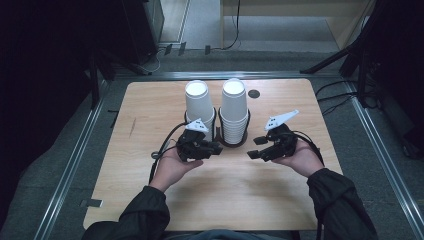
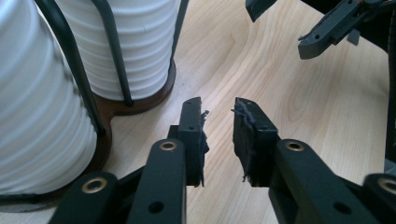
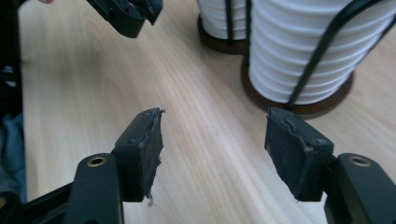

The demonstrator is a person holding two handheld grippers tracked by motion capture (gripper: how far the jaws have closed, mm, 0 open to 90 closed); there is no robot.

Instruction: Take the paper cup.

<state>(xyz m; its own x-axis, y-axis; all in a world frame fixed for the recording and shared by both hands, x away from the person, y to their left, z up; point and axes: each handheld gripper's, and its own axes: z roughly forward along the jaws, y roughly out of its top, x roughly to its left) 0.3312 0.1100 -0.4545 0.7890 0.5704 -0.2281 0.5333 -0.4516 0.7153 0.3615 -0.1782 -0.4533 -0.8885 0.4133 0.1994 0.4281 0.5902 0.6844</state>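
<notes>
**Both grippers hovering empty in front of the cup stacks**

The person is holding the left gripper (image 1: 212,148) and the right gripper (image 1: 256,151) low over the desk (image 1: 150,175), tips turned inward and facing each other, with a bare strip of wood between them. Neither is carrying anything: the left fingers (image 2: 192,135) are standing a narrow gap apart, the right fingers (image 3: 142,149) noticeably wider, and only desk is showing between each pair.

Two stacks of white paper cups are sitting in a black wire holder (image 1: 234,142) just beyond the grippers, the left stack (image 1: 199,102) behind the left gripper, the right stack (image 1: 234,110) nearer the middle.

This is looking like the approach before a cup is taken. The next move is probably calling for one gripper rising to a stack's top rim, with the fingers spread wider to take it, while the other is steadying the holder.

Both palms are turned upward, cradling the grippers from beneath, forearms converging from the near edge.
</notes>
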